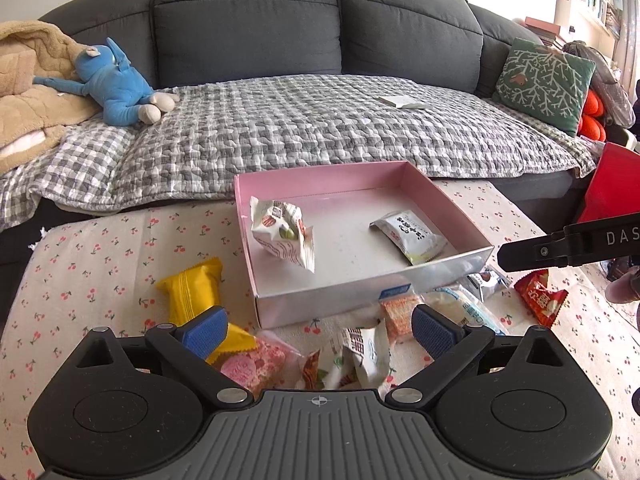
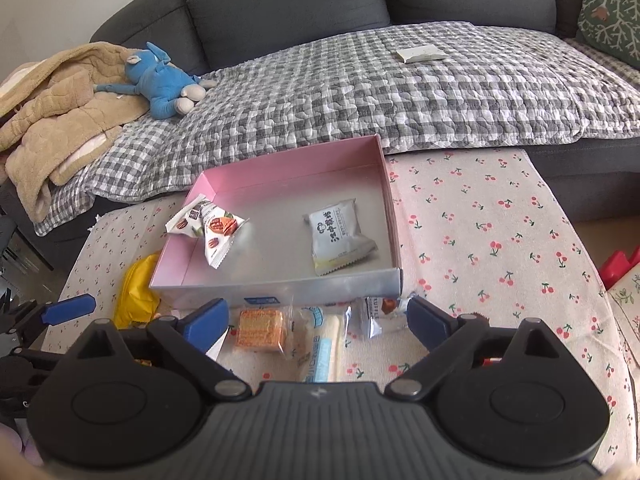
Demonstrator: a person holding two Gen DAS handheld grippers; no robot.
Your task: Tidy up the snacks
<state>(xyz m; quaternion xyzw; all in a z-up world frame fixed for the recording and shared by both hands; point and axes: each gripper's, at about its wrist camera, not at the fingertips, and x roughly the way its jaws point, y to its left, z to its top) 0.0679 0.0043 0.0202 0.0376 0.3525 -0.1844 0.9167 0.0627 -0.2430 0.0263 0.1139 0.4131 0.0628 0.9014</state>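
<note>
A pink-walled box [image 1: 440,200] [image 2: 280,176] stands on the cherry-print table. Inside lie a white walnut packet [image 1: 282,234] [image 2: 212,230] at the left and a grey-white packet [image 1: 410,236] [image 2: 340,236] at the right. Loose snacks lie in front of the box: a yellow packet [image 1: 192,292] [image 2: 136,292], a pink packet [image 1: 252,364], a white packet [image 1: 360,354], an orange cracker pack [image 1: 396,314] [image 2: 260,328], a pale blue-white pack [image 2: 324,340], a small truffle pack [image 2: 376,312] and a red packet [image 1: 540,296]. My left gripper [image 1: 320,328] is open and empty above these. My right gripper [image 2: 320,320] is open and empty over the cracker pack.
A dark sofa [image 1: 248,20] with a checked quilt [image 1: 320,128] lies behind the table. On it are a blue plush toy [image 1: 120,88], a beige blanket [image 1: 32,92], a green cushion [image 1: 548,80] and a small white card [image 1: 402,101]. A red object [image 1: 612,184] stands at the right.
</note>
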